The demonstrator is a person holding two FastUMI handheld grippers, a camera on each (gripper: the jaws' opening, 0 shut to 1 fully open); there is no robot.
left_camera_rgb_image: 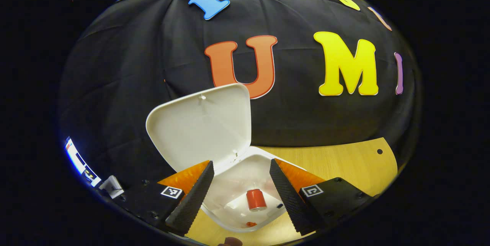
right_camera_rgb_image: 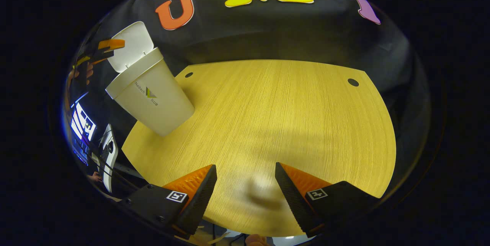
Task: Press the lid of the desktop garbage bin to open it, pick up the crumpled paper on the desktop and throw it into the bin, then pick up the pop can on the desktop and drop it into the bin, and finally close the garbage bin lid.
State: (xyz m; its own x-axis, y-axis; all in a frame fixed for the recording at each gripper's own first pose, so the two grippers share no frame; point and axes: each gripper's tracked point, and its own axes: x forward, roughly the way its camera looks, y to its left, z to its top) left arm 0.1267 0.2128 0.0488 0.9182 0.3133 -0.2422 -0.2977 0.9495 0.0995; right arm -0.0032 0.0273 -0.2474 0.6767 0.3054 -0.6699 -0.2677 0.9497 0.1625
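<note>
Standing upright inside bin (left_camera_rgb_image: 245, 184), pop can (left_camera_rgb_image: 256, 199) | lid (left_camera_rgb_image: 203, 127) raised toward 12 o'clock | left tool (left_camera_rgb_image: 241, 188) open above | right tool (right_camera_rgb_image: 245, 192) open over worktop (right_camera_rgb_image: 268, 115)

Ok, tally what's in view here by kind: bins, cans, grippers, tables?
Garbage bin, lid up: 1
Pop can, inside the bin: 1
Grippers, left gripper and right gripper, fingers apart: 2
Table: 1
Total: 5

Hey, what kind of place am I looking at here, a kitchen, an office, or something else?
Probably a staged recording booth, not a lived-in room: a black cloth wall hangs behind a bare wooden table, and a white bin stands on it, lid open, a can inside.
</note>
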